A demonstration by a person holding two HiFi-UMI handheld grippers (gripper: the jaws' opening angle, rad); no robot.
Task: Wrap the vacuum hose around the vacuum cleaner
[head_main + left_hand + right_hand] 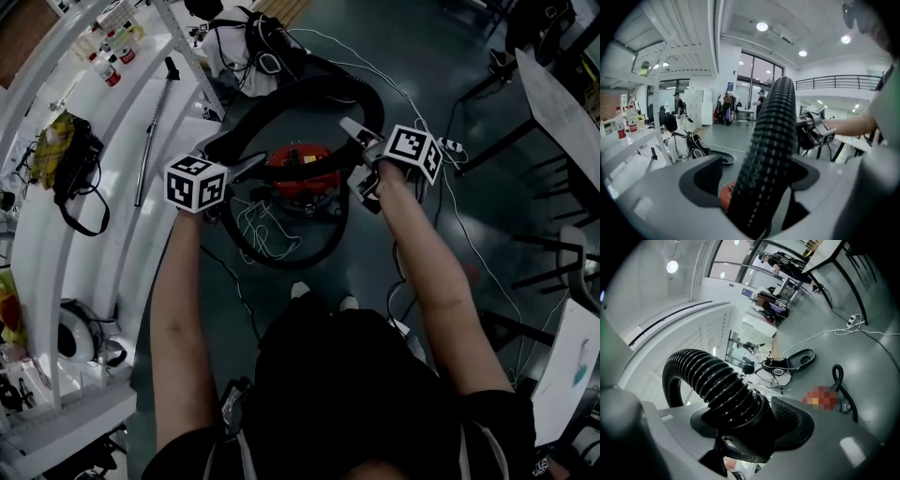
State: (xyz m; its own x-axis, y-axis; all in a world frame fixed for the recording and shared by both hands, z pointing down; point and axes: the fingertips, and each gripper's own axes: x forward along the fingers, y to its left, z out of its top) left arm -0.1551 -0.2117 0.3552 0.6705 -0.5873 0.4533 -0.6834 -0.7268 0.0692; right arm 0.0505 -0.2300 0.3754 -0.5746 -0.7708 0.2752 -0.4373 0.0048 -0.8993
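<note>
The red vacuum cleaner (300,173) stands on the dark floor in front of my feet. Its black ribbed hose (309,89) arches over the top, and another stretch curves round the near side. My left gripper (246,169) is at the vacuum's left side. In the left gripper view the hose (771,150) runs up between the jaws of the left gripper (754,180), which stand open with a gap at the left pad. My right gripper (361,155), at the vacuum's right, is shut on the hose's end cuff (740,413).
White shelving (84,187) runs along the left, with a metal wand (150,141) and a black bag (70,164) on it. A white cord (258,225) lies tangled beside the vacuum. A floor nozzle (797,359) lies further off. Tables and chairs (562,103) stand at the right.
</note>
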